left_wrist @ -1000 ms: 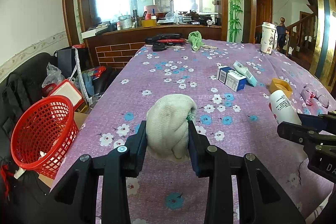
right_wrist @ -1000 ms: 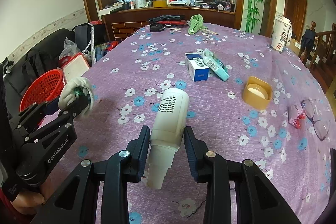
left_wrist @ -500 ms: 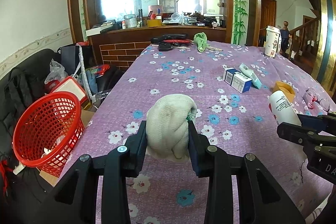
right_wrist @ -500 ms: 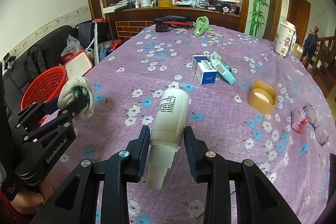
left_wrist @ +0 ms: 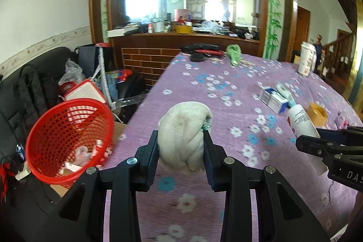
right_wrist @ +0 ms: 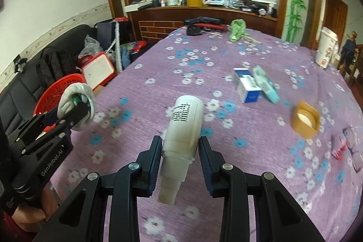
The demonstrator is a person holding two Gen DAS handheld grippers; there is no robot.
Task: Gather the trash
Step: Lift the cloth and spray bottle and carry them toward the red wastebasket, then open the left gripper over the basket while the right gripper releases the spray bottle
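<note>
My left gripper (left_wrist: 180, 146) is shut on a balled-up white cloth (left_wrist: 183, 128) and holds it above the left edge of the purple flowered table (left_wrist: 226, 92); it also shows in the right wrist view (right_wrist: 77, 103). A red mesh basket (left_wrist: 68, 137) with scraps of trash inside stands below the table edge to the left. My right gripper (right_wrist: 180, 151) is shut on a white plastic bottle (right_wrist: 183, 126), its neck pointing back at the camera; the bottle also shows in the left wrist view (left_wrist: 301, 121).
On the table lie blue-and-white boxes (right_wrist: 247, 85) with a teal packet, a yellow cap (right_wrist: 305, 119), glasses and a red wrapper (right_wrist: 340, 146), a green cloth (right_wrist: 237, 30) and a paper cup (right_wrist: 325, 51). A black sofa with bags (left_wrist: 34, 87) stands left.
Both grippers have moved left and up towards the table's left edge, still holding the cloth and the bottle. The red basket now sits closer and larger in the left view.
</note>
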